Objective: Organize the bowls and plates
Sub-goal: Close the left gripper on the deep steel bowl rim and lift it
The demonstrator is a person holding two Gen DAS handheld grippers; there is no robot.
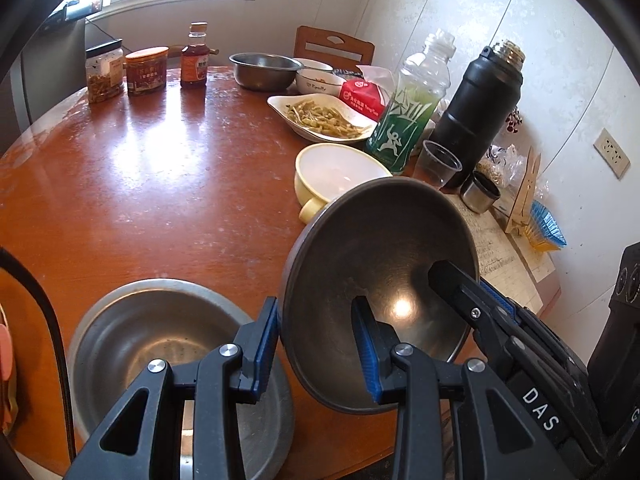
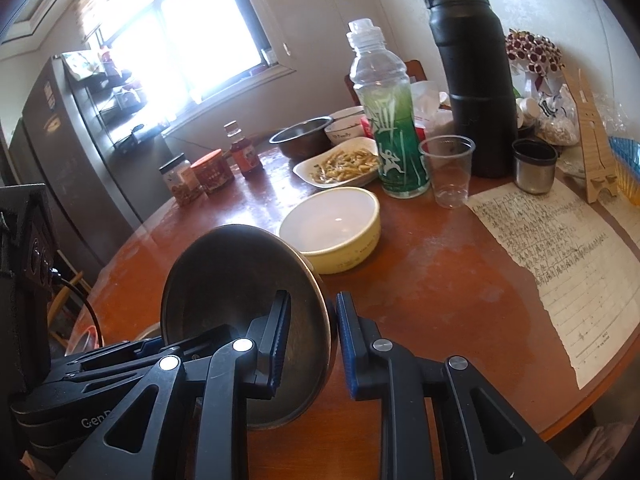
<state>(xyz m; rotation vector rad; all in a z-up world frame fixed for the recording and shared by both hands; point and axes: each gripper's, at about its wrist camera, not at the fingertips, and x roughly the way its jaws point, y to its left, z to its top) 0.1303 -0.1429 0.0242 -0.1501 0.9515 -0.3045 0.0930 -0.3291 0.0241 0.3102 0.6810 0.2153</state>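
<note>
**A:** At a round wooden table (image 1: 132, 184), we hold a dark metal bowl (image 1: 380, 264) tilted on edge above the tabletop, its hollow turned toward the left wrist camera. Our left gripper (image 1: 316, 344) is clamped across the bowl's lower wall, one blue pad outside, the other inside.

**B:** And we see our right gripper (image 2: 310, 344) pinching the same bowl (image 2: 240, 280) from the opposite side, one finger in the hollow, one against the outer wall. Both sets of jaws are closed on it; the bowl hangs clear of the wood between them.

**A:** Below and to the left in our left view sits a second steel bowl (image 1: 160, 344), upright on the table's near edge, just beside the tilted one.

**B:** Behind the raised bowl we have a pale yellow bowl (image 2: 336, 228), empty and upright. Farther back stands a white plate (image 2: 340, 166) of food, then a steel basin (image 2: 302, 136) and a white patterned bowl (image 2: 346, 126) close together.

**A:** Along the right side we count a green drink bottle (image 1: 412, 108), a clear plastic cup (image 1: 438, 164) and a black flask (image 1: 480, 108), with a handwritten sheet (image 2: 560, 256) lying flat near them.

**B:** Three jars (image 2: 208, 174) stand at the table's far edge, by the window.
</note>
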